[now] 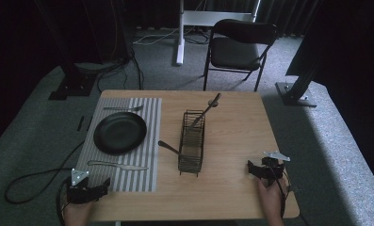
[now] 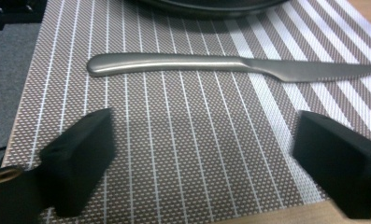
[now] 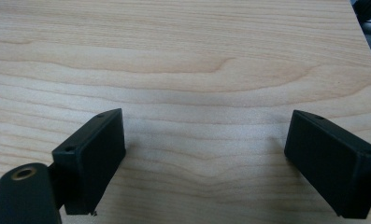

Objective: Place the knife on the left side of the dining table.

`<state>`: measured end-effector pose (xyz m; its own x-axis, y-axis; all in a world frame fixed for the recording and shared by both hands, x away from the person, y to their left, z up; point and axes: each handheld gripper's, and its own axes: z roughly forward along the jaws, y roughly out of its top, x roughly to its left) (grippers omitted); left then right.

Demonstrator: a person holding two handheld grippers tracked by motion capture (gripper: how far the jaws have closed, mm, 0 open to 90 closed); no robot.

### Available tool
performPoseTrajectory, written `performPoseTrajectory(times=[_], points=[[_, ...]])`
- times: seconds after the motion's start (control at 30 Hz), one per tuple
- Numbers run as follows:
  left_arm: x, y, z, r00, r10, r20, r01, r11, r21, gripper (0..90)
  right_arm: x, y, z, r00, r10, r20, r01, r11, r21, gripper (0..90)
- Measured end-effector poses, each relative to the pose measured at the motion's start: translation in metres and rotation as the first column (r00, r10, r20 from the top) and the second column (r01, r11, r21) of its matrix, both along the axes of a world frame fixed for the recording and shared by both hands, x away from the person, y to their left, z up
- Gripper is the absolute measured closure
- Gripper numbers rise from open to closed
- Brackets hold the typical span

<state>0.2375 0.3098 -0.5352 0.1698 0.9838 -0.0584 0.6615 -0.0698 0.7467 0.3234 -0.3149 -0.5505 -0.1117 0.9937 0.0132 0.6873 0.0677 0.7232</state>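
Note:
A striped placemat (image 1: pixel 147 141) lies on the left half of the wooden table (image 1: pixel 231 188). On it sit a black plate (image 1: pixel 120 133), a fork (image 1: pixel 123 108) beyond the plate, and a steel knife (image 1: pixel 117 165) (image 2: pixel 211 65) in front of it. A black wire rack (image 1: pixel 192 141) stands mid-table with two dark-handled utensils, one (image 1: pixel 206 109) leaning out of its far end and one (image 1: pixel 168 148) sticking out at its left. My left gripper (image 1: pixel 102 184) (image 2: pixel 202 158) rests open over the mat's near edge, just short of the knife. My right gripper (image 1: pixel 255 168) (image 3: pixel 204 158) is open over bare wood at the near right.
A black folding chair (image 1: pixel 239 47) stands on the carpet beyond the table's far edge. White desk legs (image 1: pixel 180 33) and dark stand bases (image 1: pixel 295 92) are farther back. Cables (image 1: pixel 38 176) trail on the floor at the left.

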Motion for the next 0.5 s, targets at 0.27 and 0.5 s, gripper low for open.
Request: performPoseTrajectory(times=[0.27, 0.5], points=[[-0.0037, -0.0018, -0.0015, 0.9978, 0.062, 0.022, -0.063, 0.9960, 0.063, 0.0, 0.0000, 0.0000, 0.0000, 1.0000, 0.000, 0.000, 0.000, 1.000, 0.000, 11.4], [-0.0069, -0.0014, -0.0012, 0.9869, 0.153, 0.052, -0.158, 0.9812, 0.111, 0.0, 0.0000, 0.0000, 0.0000, 1.0000, 0.000, 0.000, 0.000, 1.000, 0.000, 11.4]])
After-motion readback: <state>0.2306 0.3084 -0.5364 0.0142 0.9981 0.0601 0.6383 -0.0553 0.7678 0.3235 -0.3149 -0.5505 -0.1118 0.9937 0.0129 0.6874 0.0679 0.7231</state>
